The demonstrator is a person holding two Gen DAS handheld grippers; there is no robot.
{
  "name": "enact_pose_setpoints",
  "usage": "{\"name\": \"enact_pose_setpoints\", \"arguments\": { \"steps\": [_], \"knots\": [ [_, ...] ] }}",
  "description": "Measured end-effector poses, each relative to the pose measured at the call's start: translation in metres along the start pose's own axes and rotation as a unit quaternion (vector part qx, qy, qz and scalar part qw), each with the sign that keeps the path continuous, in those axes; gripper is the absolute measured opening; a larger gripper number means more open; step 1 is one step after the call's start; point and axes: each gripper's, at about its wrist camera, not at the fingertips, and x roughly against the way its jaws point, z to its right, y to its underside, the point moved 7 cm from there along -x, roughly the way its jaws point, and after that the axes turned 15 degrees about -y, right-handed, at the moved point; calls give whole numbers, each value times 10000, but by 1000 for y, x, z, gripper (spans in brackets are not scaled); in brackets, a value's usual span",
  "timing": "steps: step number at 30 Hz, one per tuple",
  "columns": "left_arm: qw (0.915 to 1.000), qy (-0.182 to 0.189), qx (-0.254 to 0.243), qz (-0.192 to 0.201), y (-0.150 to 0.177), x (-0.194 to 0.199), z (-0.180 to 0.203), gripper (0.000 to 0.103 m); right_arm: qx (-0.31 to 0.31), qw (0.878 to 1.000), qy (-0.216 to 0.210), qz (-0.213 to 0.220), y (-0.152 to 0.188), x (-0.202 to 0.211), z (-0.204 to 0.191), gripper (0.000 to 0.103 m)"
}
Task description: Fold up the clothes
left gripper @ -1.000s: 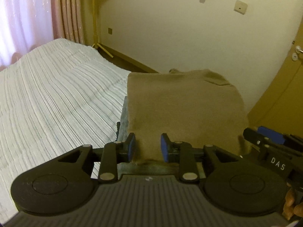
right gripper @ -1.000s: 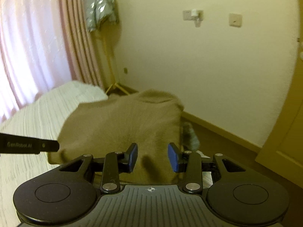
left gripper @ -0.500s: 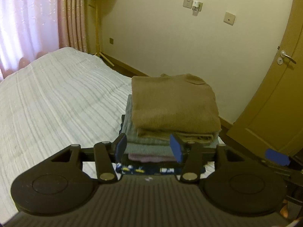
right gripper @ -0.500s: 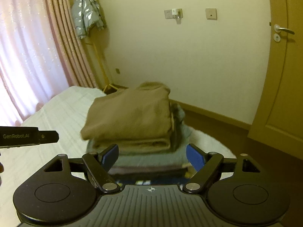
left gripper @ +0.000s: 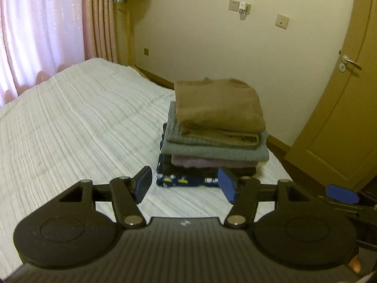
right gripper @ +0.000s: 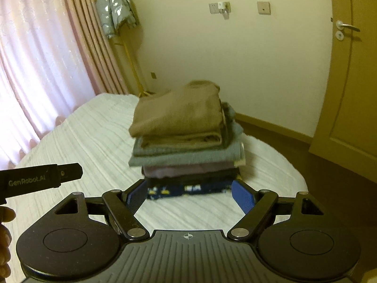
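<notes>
A stack of folded clothes (left gripper: pixel 212 146) stands on the white striped bed (left gripper: pixel 70 127) near its far corner. A folded brown sweater (left gripper: pixel 219 108) lies on top, over grey, mauve, black and patterned navy pieces. It also shows in the right wrist view (right gripper: pixel 181 118). My left gripper (left gripper: pixel 185 185) is open and empty, a little short of the stack's base. My right gripper (right gripper: pixel 190 197) is open and empty, also just short of the stack. The tip of the right gripper shows at the right edge of the left wrist view (left gripper: pixel 341 193).
A cream wall with sockets (left gripper: pixel 235 6) stands behind the bed. A wooden door (left gripper: pixel 341 118) is at the right. Pink curtains (left gripper: pixel 47 35) hang at the left. A silver jacket (right gripper: pixel 115 14) hangs on a yellow stand by the curtains.
Both grippers have let go of the brown sweater, opened wide and pulled back from the stack. The sweater now rests on top of the pile.
</notes>
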Motion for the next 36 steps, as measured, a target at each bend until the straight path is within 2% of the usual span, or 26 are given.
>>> {"name": "enact_pose_setpoints", "arguments": {
  "steps": [9, 18, 31, 36],
  "knots": [
    [9999, -9, -132, -52, 36, 24, 1, 58, -9, 9990, 403, -205, 31, 26, -8, 81],
    [9996, -5, -262, -126, 56, 36, 4, 58, -68, 9981, 524, -304, 46, 39, -11, 81],
    [9986, 15, -371, -384, 87, 20, 3, 59, -155, 9968, 581, -532, 71, 29, -6, 81],
    [9983, 22, -443, -380, 88, 15, 6, 59, -179, 9964, 605, -571, 73, 25, -3, 81]
  ]
}}
